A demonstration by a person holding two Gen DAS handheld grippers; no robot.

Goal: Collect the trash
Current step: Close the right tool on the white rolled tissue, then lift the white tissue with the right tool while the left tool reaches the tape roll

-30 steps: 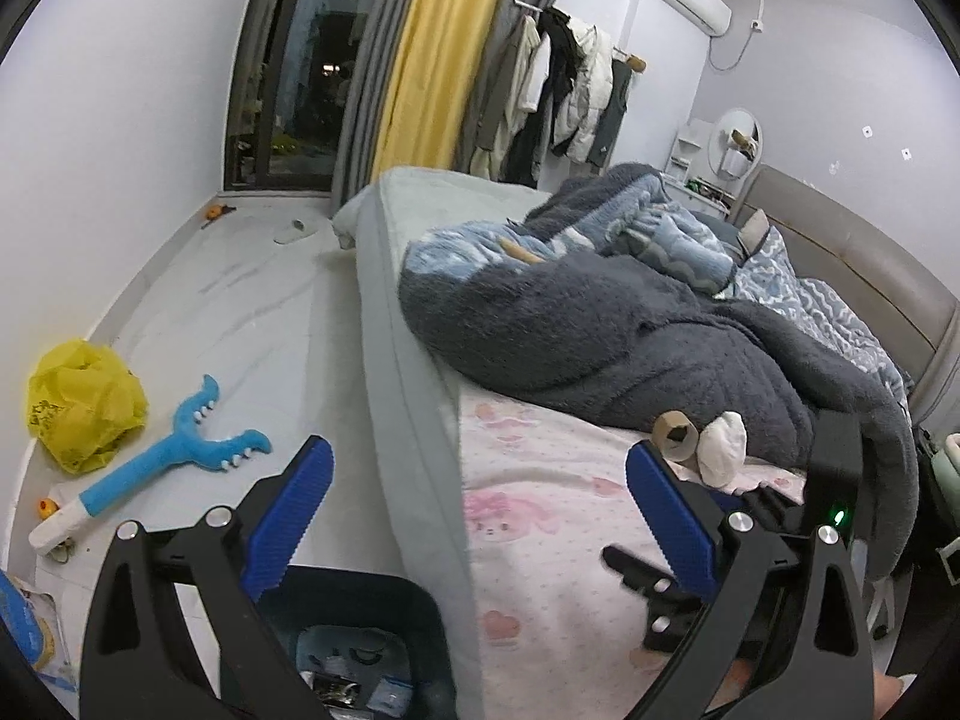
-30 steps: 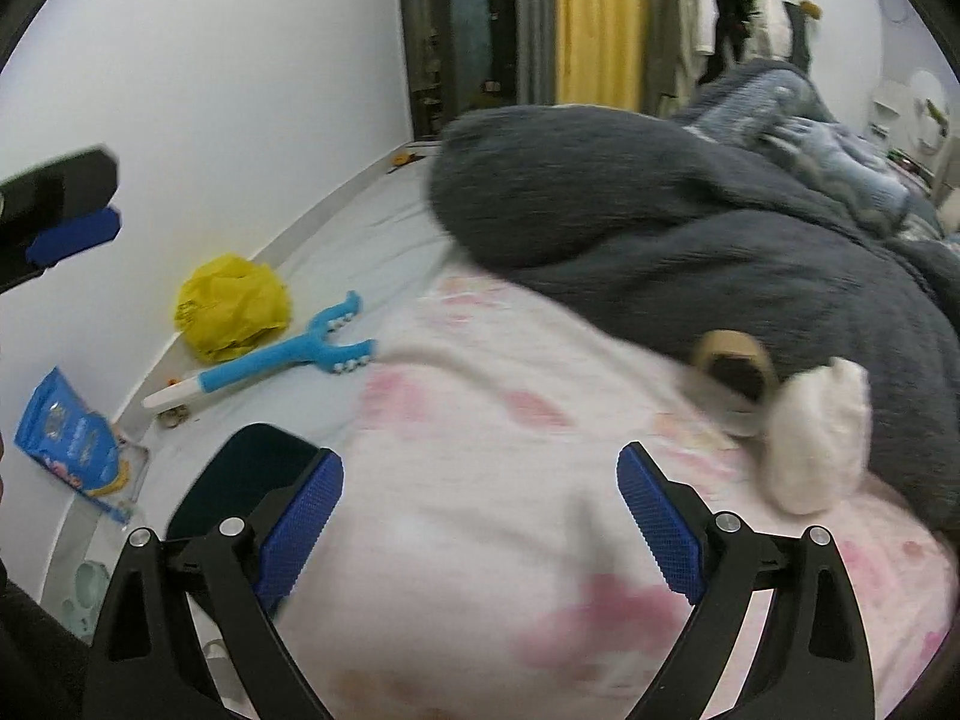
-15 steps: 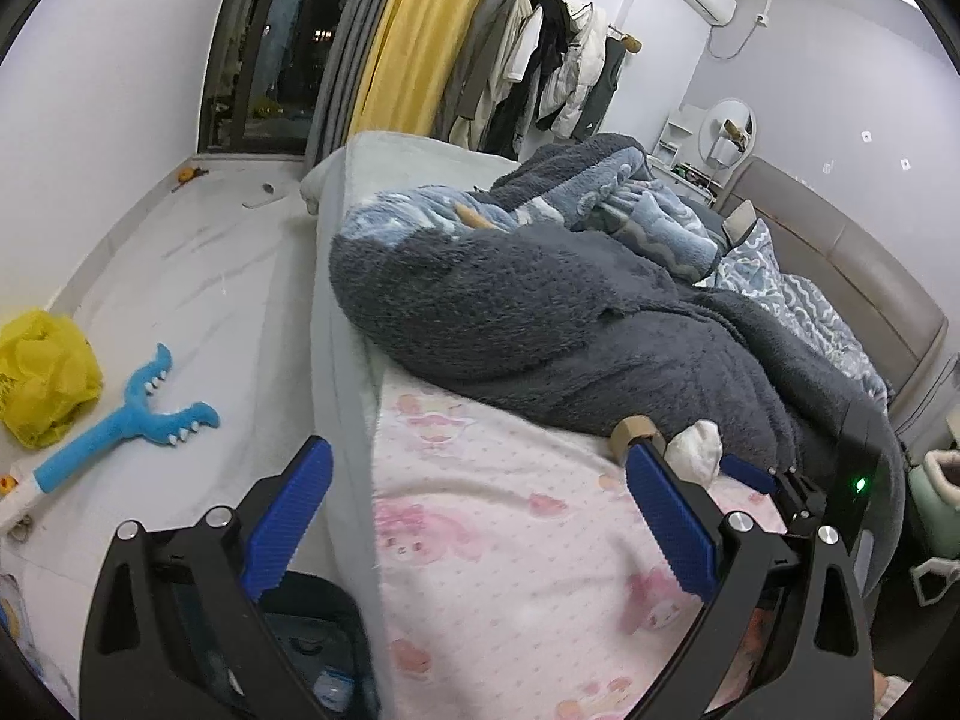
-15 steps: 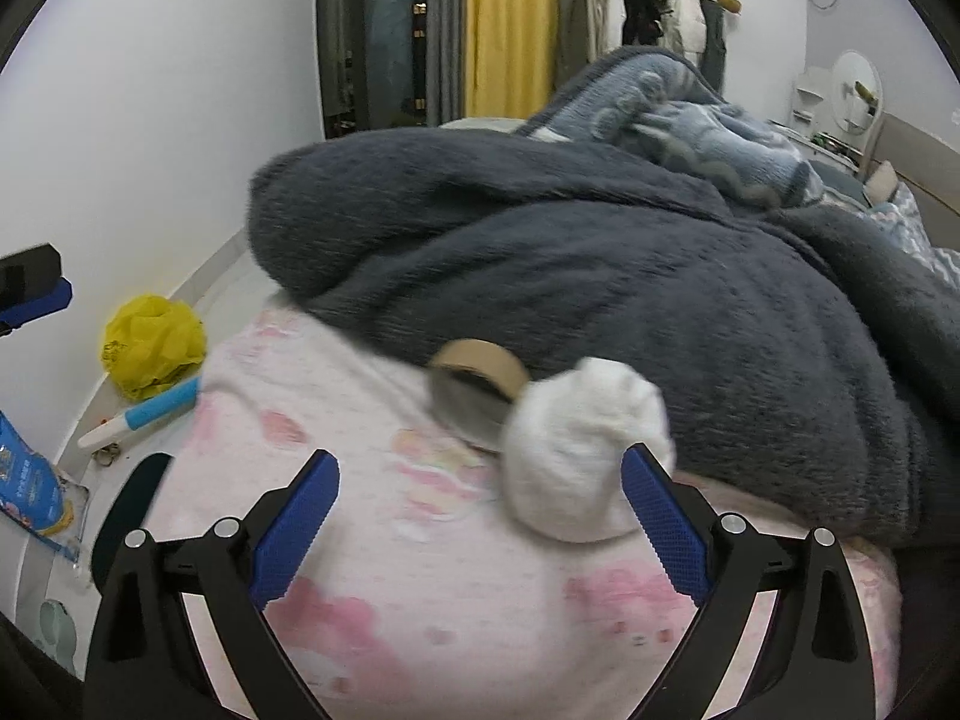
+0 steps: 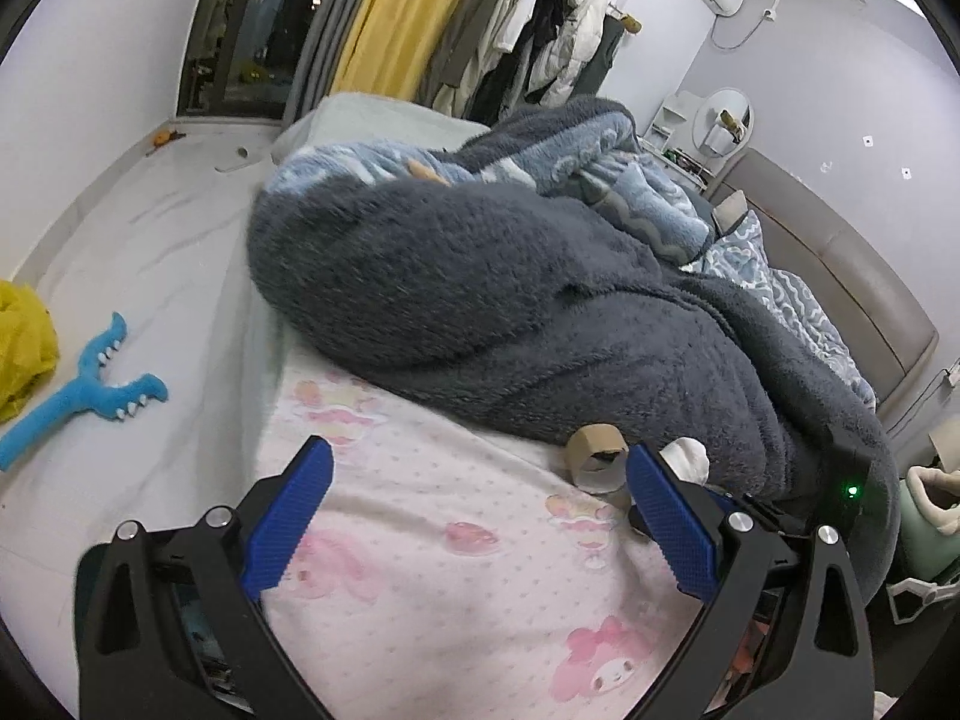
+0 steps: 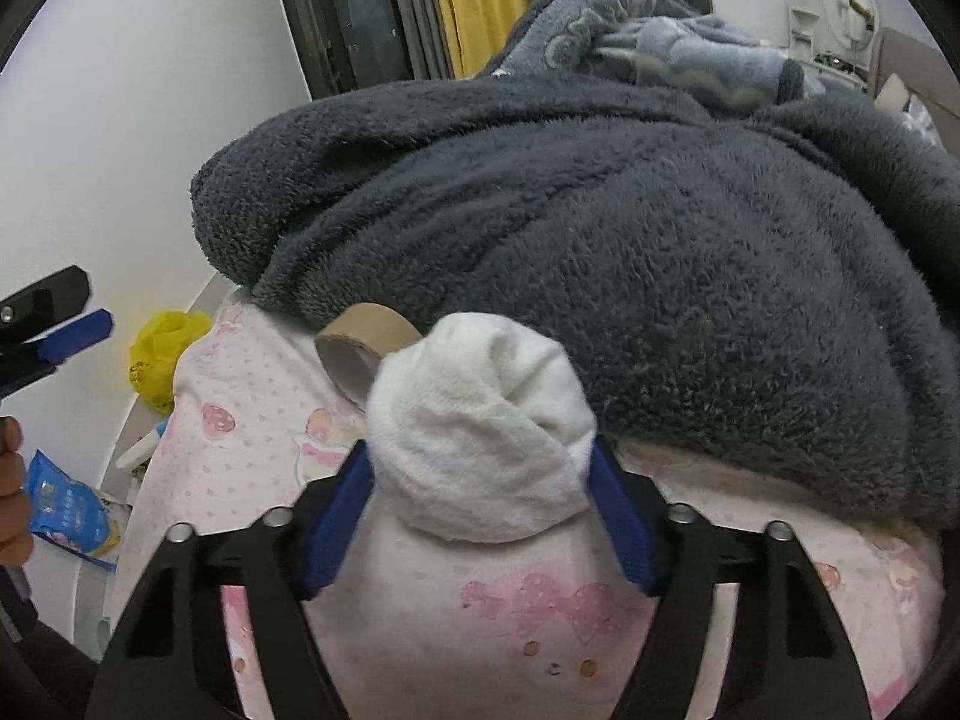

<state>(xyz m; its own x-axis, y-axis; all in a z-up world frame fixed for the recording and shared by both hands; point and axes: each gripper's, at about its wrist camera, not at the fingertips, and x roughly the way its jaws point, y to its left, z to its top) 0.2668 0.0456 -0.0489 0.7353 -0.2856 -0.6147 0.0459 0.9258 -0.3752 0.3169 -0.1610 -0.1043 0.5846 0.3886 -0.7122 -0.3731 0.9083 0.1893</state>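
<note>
Since a second ago both my grippers have swept in from the bed's edge, and the white rolled sock [image 6: 480, 438], then far off to the right, now sits between my right gripper [image 6: 477, 516] pads. Its jaws are closing, the blue pads already pressing the bundle's two sides. Just beyond it, touching on the far left, lies the cardboard tube [image 6: 360, 348], both on the pink sheet [image 6: 510, 630] at the foot of the grey fleece blanket [image 6: 600, 210]. My left gripper [image 5: 474, 516] hangs released over the sheet, nothing between its jaws. To do this well, I judge I should squeeze low and centred, so the soft bundle does not pop out, and lift clear of the blanket's nap without nudging the tube.
</note>
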